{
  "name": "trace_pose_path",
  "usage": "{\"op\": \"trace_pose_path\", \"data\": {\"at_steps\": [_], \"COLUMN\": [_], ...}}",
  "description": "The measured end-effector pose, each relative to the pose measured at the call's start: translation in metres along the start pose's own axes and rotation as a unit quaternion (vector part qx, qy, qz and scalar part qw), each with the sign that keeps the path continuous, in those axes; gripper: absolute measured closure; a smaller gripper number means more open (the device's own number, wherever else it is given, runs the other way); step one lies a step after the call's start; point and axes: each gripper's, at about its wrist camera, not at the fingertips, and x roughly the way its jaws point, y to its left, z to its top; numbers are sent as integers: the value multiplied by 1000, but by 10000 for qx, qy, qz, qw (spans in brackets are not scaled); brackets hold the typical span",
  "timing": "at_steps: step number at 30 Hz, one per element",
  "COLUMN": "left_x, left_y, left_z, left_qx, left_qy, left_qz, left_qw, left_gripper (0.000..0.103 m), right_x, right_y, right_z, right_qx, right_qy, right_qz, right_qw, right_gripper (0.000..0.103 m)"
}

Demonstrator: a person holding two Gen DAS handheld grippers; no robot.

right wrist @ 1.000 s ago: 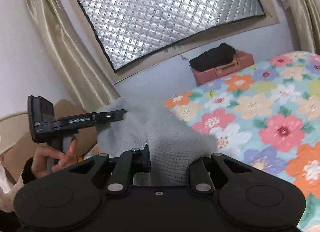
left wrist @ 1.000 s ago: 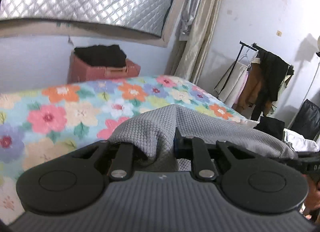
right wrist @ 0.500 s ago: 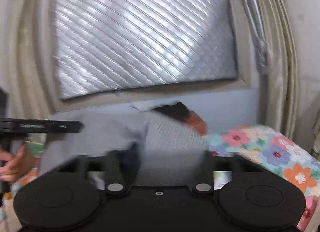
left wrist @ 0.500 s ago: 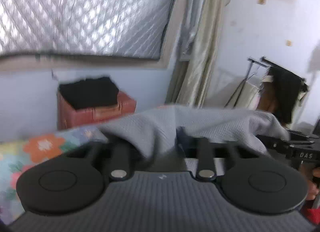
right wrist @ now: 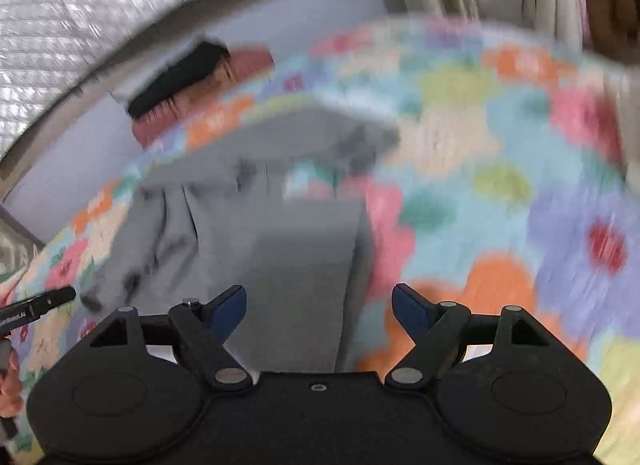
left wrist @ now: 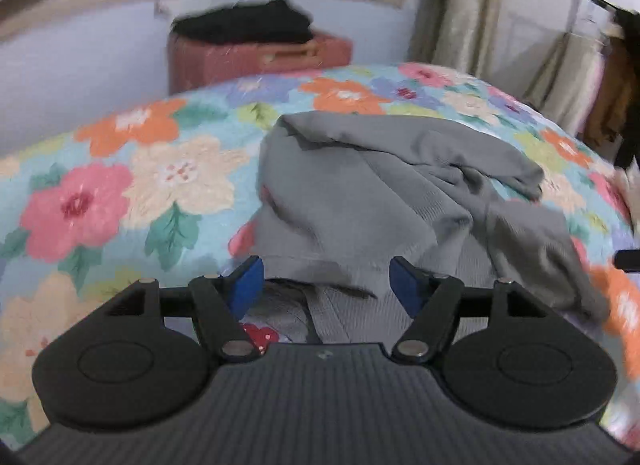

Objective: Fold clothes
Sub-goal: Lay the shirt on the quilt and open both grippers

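Note:
A grey knit garment [left wrist: 360, 193] lies crumpled on the flowered bedspread [left wrist: 120, 185], spread away from me. My left gripper [left wrist: 326, 285] is open and empty, its blue-padded fingers [left wrist: 246, 285] just above the garment's near edge. In the blurred right wrist view the same garment [right wrist: 280, 249] lies on the bedspread [right wrist: 500, 185]. My right gripper [right wrist: 320, 309] is open and empty over the garment's near end. The left gripper's tip [right wrist: 36, 305] shows at the left edge of that view.
A reddish box [left wrist: 256, 57] with dark clothes [left wrist: 244, 21] on top stands against the wall beyond the bed. Curtains [left wrist: 452, 5] hang at the right of the window. A clothes rack with hanging garments [left wrist: 600, 65] stands at the far right.
Both grippers were shut on the grey garment and held it up. Now both are open and the garment lies on the bed. Both cameras have tilted down toward the bed.

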Motion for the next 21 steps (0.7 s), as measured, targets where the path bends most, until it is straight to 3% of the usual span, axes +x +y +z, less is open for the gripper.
{"op": "trace_pose_path", "data": {"at_steps": [2, 5, 8, 13, 16, 18, 20, 21], "left_x": [-3, 2, 4, 17, 33, 46, 47, 46], "left_y": [-6, -11, -17, -27, -26, -10, 16, 29], "left_z": [-10, -9, -11, -19, -21, -21, -22, -23], "left_qx": [303, 569, 713, 947, 988, 657, -275, -852], "left_qy": [-200, -60, -111, 206, 673, 1071, 1277, 1401], "left_qz": [-2, -323, -342, -452, 9, 371, 132, -83], "left_qw": [9993, 9978, 9968, 9943, 9928, 9914, 9913, 9864], "left_gripper": [34, 33, 29, 25, 17, 16, 16, 16], "right_x": [6, 8, 10, 10, 21, 27, 32, 35], "right_y": [5, 5, 1, -10, -24, -26, -23, -22], "right_z": [-4, -8, -19, -34, -48, -49, -45, -43], "right_qx": [2, 284, 579, 997, 1603, 1760, 1749, 1743], "right_qy": [126, 164, 287, 645, 1054, 1005, 806, 707], "right_qz": [66, 338, 481, 458, 659, 800, 935, 1003], "right_qw": [9999, 9989, 9967, 9919, 9792, 9760, 9768, 9770], "right_gripper": [19, 19, 19, 19, 17, 16, 16, 17]}}
